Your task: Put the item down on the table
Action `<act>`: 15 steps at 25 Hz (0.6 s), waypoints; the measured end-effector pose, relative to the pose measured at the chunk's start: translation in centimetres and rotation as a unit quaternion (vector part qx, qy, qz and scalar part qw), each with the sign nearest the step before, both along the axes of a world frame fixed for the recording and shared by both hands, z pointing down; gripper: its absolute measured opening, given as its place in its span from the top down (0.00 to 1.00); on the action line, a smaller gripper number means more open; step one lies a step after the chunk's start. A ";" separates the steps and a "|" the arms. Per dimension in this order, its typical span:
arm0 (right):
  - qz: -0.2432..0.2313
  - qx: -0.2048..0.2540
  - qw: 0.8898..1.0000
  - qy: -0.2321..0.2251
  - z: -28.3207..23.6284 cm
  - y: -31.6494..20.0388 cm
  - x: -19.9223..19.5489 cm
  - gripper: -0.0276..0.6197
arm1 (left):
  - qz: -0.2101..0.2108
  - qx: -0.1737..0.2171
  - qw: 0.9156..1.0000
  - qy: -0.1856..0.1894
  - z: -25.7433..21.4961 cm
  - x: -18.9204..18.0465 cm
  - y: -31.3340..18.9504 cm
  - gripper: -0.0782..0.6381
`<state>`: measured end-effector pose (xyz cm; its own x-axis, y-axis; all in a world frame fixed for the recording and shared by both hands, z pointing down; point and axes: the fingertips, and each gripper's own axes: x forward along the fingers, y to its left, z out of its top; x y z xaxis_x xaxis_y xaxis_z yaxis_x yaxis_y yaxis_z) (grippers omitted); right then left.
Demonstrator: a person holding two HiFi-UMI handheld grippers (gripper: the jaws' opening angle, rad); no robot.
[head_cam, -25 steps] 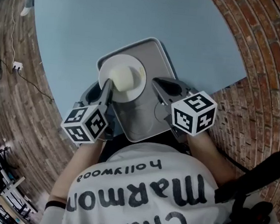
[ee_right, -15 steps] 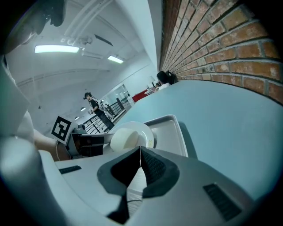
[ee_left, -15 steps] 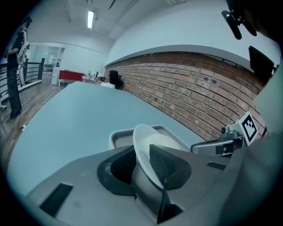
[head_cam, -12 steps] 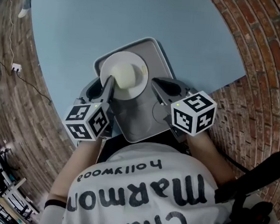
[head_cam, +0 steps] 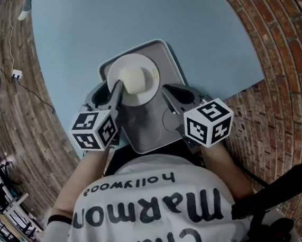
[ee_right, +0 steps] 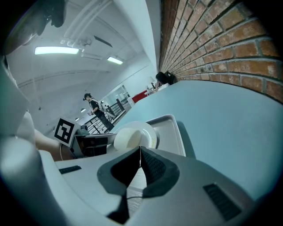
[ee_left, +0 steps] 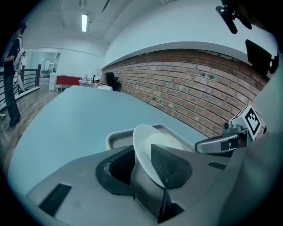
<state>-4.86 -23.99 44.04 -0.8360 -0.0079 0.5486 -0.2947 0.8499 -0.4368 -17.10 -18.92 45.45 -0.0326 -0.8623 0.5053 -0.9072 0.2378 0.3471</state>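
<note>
At the left, my left gripper (head_cam: pixel 115 88) reaches in over the near rim of a round white ceramic plate (head_cam: pixel 134 79). Its jaws have just been opening. The plate's rim stands between them, but the pads look parted and I judge they are not pressing on it.

The plate appears to rest flat in the far left part of a grey rectangular plastic tray (head_cam: pixel 150 128) with rounded corners. The tray lies on a pale blue table (head_cam: pixel 123 19), close to the edge nearest me.

At the right, my right gripper (ee_right: pixel 140 149) hovers over the tray's right side. Its jaws are closed together and I see nothing between them.

I judge the put-down nearly done: the plate is down, on the tray rather than on bare tabletop, and the grip is let go. What is left is to draw the left gripper back off the rim without nudging the plate.
</note>
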 end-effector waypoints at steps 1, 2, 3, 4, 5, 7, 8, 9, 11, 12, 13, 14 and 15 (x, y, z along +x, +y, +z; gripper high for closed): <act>0.000 0.000 1.000 -0.001 0.0 0.0 0.0 0.94 | 0.001 0.001 1.000 -0.008 0.0 0.0 0.0 0.76; 0.000 0.000 1.000 -0.001 0.0 0.0 0.1 0.94 | 0.003 -0.001 1.000 -0.021 0.0 -0.1 0.0 0.76; -0.001 0.000 1.000 -0.001 0.0 0.1 0.1 0.94 | 0.005 -0.006 0.999 -0.039 0.1 -0.1 0.0 0.75; -0.002 0.000 1.000 -0.002 0.1 0.1 0.2 0.94 | 0.009 -0.015 0.998 -0.061 0.3 -0.2 0.0 0.74; -0.002 0.000 1.000 -0.002 0.1 0.1 0.2 0.94 | 0.014 -0.025 0.997 -0.078 0.6 -0.2 0.1 0.73; -0.003 -0.001 1.000 -0.003 0.2 0.1 0.3 0.94 | 0.026 -0.031 0.996 -0.077 1.1 0.2 0.1 0.72; -0.003 -0.003 1.000 -0.004 0.2 0.2 0.3 0.94 | 0.029 -0.030 0.997 -0.072 1.3 0.3 0.2 0.72; -0.003 -0.004 1.000 -0.005 0.2 0.1 0.3 0.94 | 0.030 -0.028 0.997 -0.071 1.3 0.4 0.2 0.72; -0.002 -0.006 1.000 -0.006 0.1 0.1 0.3 0.94 | 0.030 -0.028 0.997 -0.072 1.4 0.4 0.1 0.72; -0.003 -0.006 1.000 -0.006 0.1 0.1 0.3 0.94 | 0.030 -0.029 0.997 -0.072 1.4 0.4 0.1 0.72; -0.003 -0.006 1.000 -0.005 0.1 0.2 0.3 0.94 | 0.031 -0.031 0.996 -0.074 1.4 0.4 0.1 0.72; -0.004 -0.005 1.000 -0.005 0.1 0.2 0.3 0.94 | 0.034 -0.034 0.996 -0.079 1.5 0.4 0.1 0.72; -0.004 -0.005 1.000 -0.005 0.1 0.2 0.3 0.94 | 0.039 -0.040 0.994 -0.090 1.6 0.5 0.1 0.71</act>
<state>-4.56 -23.74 44.14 -0.8419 0.0047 0.5396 -0.2831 0.8474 -0.4492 -16.64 -18.87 47.04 -0.0642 -0.8229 0.5645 -0.9697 0.1850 0.1594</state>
